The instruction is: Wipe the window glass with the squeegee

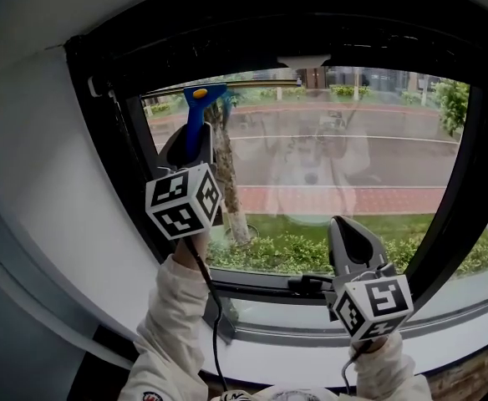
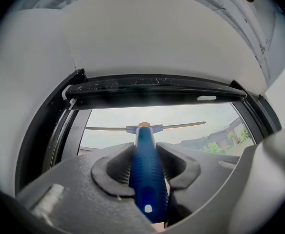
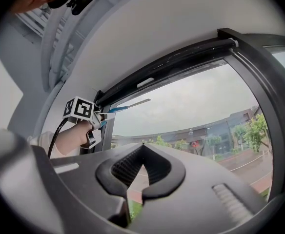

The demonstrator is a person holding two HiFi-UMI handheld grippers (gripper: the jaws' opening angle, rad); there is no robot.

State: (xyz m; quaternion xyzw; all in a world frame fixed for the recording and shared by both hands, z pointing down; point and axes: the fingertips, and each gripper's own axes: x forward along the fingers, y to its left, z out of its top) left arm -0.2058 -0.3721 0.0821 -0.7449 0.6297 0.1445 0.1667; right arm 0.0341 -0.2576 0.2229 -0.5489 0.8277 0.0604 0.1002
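A squeegee with a blue handle [image 1: 196,119] is clamped in my left gripper [image 1: 195,144], which is shut on it. Its thin blade [image 1: 227,85] lies across the top of the window glass [image 1: 336,165], just under the black upper frame. In the left gripper view the handle [image 2: 146,172] runs up between the jaws to the blade [image 2: 181,126]. My right gripper [image 1: 348,230] hangs low at the right, in front of the glass, shut with nothing in it. From the right gripper [image 3: 141,179] view, the squeegee [image 3: 128,105] shows at the far left.
A black window frame [image 1: 110,140] rings the glass, with a black latch [image 1: 307,286] on the bottom rail. A white sill [image 1: 294,359] runs below and a white wall [image 1: 35,182] stands at the left. Outside are a tree, a hedge and a road.
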